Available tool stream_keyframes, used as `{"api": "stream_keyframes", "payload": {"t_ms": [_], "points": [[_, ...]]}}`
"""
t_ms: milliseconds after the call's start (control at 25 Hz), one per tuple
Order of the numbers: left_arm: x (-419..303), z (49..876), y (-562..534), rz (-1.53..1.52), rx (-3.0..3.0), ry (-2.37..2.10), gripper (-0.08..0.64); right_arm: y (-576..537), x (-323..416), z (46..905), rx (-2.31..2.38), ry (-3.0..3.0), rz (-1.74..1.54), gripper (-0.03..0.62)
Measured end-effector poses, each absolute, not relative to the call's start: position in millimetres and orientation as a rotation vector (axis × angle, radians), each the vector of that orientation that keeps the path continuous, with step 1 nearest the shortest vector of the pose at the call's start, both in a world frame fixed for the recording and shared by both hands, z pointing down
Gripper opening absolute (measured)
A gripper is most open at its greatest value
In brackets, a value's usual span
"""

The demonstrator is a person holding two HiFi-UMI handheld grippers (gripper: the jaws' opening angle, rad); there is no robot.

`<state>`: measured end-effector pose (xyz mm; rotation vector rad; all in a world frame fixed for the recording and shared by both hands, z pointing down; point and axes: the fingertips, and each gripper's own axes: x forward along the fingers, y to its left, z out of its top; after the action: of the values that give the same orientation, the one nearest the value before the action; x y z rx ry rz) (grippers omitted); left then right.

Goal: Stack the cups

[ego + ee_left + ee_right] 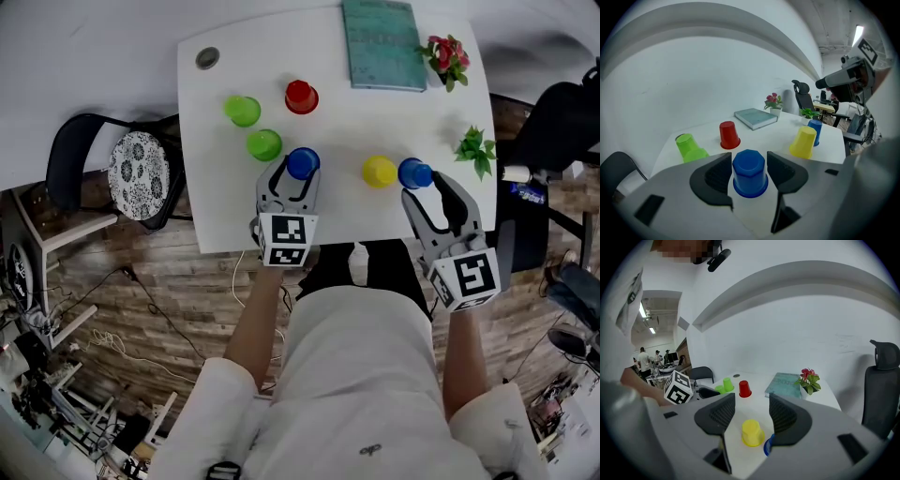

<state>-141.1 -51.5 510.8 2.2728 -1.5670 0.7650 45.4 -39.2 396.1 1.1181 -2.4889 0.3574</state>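
An upside-down blue cup (302, 163) (749, 172) stands on the white table (339, 217) between the jaws of my left gripper (298, 169) (749, 169). Its pads flank the cup closely with thin gaps, so it is open. Two green cups (243, 111) (264, 144) and a red cup (301, 96) stand farther back. To the right are a yellow cup (379, 172) (751, 432) and a second blue cup (414, 172). My right gripper (435, 193) (752, 416) is open and holds nothing. The yellow cup lies ahead of its jaws, and the second blue cup (767, 445) peeks out beside its right jaw.
A teal book (382, 43) and a pot of red flowers (446, 56) sit at the table's far edge. A small green plant (476, 148) stands on the right edge. A chair with a patterned cushion (137, 174) is at the left, a black office chair (561, 122) at the right.
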Motion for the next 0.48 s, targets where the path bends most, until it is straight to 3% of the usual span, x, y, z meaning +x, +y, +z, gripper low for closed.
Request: {"api": "stream_keyframes", "payload": {"t_ms": [480], "points": [[-138.7, 509.1, -52.8, 0.764, 2.292, -1.551, 0.230, -42.0, 44.8, 397.7, 1.127, -2.489, 0.371, 0.230]]}}
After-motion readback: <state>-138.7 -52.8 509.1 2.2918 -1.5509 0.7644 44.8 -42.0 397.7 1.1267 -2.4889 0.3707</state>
